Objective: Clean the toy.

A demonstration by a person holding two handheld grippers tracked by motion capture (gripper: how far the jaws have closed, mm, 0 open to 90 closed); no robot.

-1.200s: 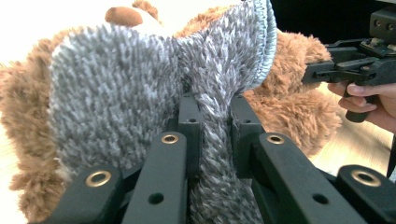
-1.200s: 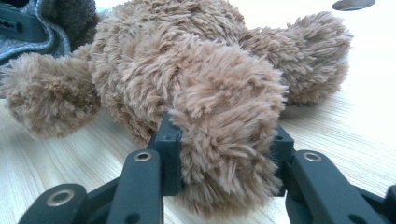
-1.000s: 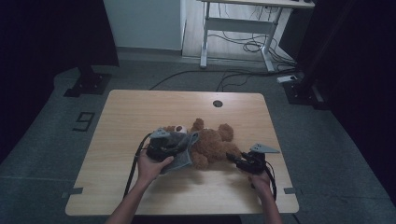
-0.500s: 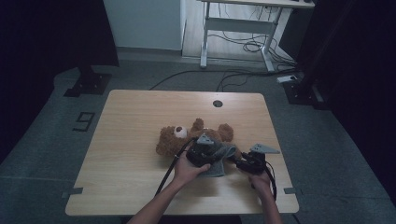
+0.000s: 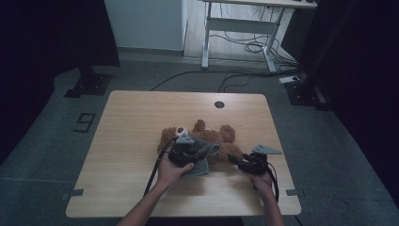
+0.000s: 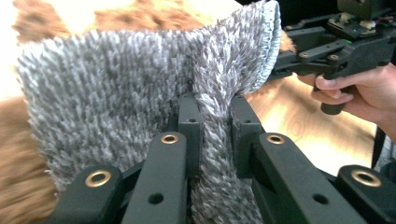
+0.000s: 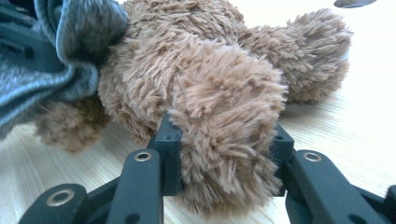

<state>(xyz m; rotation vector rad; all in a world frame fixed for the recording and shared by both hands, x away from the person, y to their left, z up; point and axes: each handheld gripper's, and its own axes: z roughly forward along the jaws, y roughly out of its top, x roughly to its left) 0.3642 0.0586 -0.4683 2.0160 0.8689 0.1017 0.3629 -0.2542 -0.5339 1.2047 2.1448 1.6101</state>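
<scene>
Left hand-held gripper (image 5: pixel 190 149) clenched on a fold of grey cloth (image 5: pixel 204 157), draped over the bear's (image 5: pixel 214 137) belly at counter (image 5: pixel 131 141) centre. Right hand-held gripper (image 5: pixel 235 160) grasping the bear's leg (image 7: pixel 224 130). Bear lies with its long axis about 9-to-3, head toward 9. Cloth sits at 9 o'clock from the right gripper; left hand nearer. No readable writing or brands.

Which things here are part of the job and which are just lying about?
In the job: teddy bear, held at one limb by the right gripper; grey cloth, pinched in the left gripper.
Lying about: white desk frame, floor cables, stand base.
</scene>
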